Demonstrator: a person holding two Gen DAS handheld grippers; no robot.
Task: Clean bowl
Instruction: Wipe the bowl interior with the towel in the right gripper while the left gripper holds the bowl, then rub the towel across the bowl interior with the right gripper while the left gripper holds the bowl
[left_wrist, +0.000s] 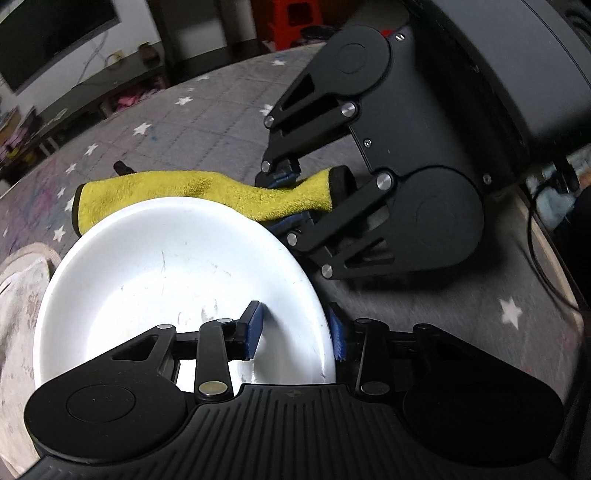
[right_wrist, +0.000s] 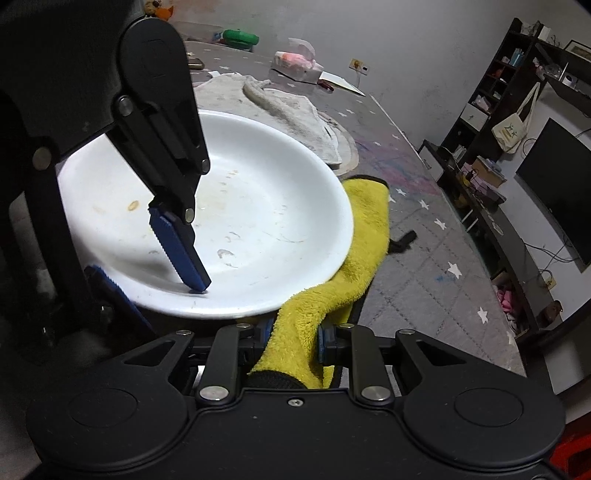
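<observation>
A white bowl (left_wrist: 166, 266) with faint smears inside is tilted above the grey star-patterned table; it also shows in the right wrist view (right_wrist: 258, 206). My left gripper (left_wrist: 297, 332) is shut on the bowl's near rim, one blue pad inside and one outside; it also shows in the right wrist view (right_wrist: 147, 254). My right gripper (right_wrist: 293, 341) is shut on a yellow cloth (right_wrist: 354, 254) that hangs past the bowl's outer edge. In the left wrist view the right gripper (left_wrist: 286, 195) holds the cloth (left_wrist: 207, 192) just behind the bowl's far rim.
A dirty white rag on a round mat (right_wrist: 295, 110) lies beyond the bowl. A tissue pack (right_wrist: 295, 61), a green item (right_wrist: 240, 37) and papers (right_wrist: 340, 81) sit at the far end. The table edge (right_wrist: 443, 184) runs along the right, with shelves and a TV (right_wrist: 554, 192) beyond.
</observation>
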